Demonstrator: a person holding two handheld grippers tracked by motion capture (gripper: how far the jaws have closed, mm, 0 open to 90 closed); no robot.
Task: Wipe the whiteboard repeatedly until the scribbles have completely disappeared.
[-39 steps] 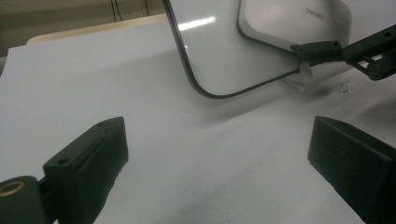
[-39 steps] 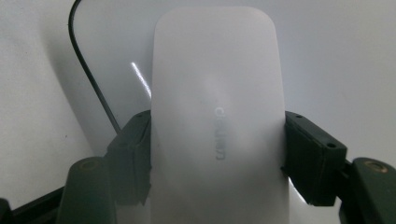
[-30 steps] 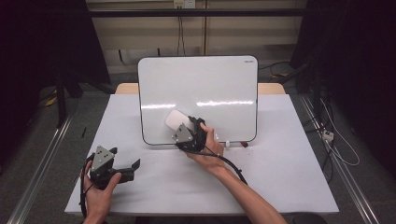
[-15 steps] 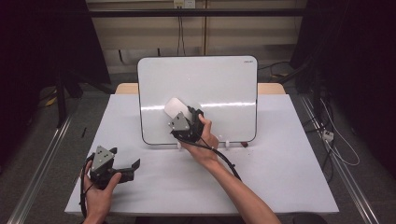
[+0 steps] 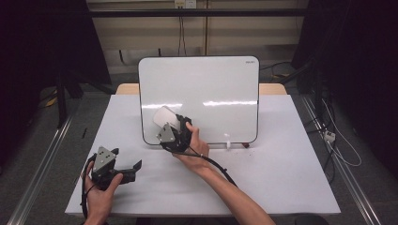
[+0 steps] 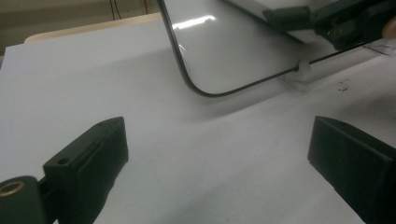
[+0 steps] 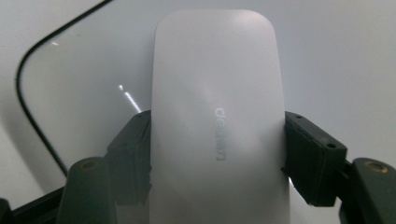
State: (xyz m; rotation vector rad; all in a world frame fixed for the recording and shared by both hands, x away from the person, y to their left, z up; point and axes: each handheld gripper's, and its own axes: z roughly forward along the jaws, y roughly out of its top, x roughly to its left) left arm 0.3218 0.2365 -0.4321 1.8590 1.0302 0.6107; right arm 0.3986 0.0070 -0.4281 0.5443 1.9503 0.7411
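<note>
We judge the wiping of the whiteboard (image 5: 206, 93) to be under way: the right tongs (image 5: 165, 123) clamp the white eraser (image 7: 217, 116) by its sides, flat against the board's lower left part, left of centre in the high view. Next we would sweep it across the board with even pressure. The left tongs (image 5: 133, 168) stand wide and empty at lower left on the worktop (image 5: 281, 178). The board's small clear foot (image 5: 227, 143) and red-tipped foot (image 5: 245, 145) sit along its bottom edge; nothing blocks the sweep.
</note>
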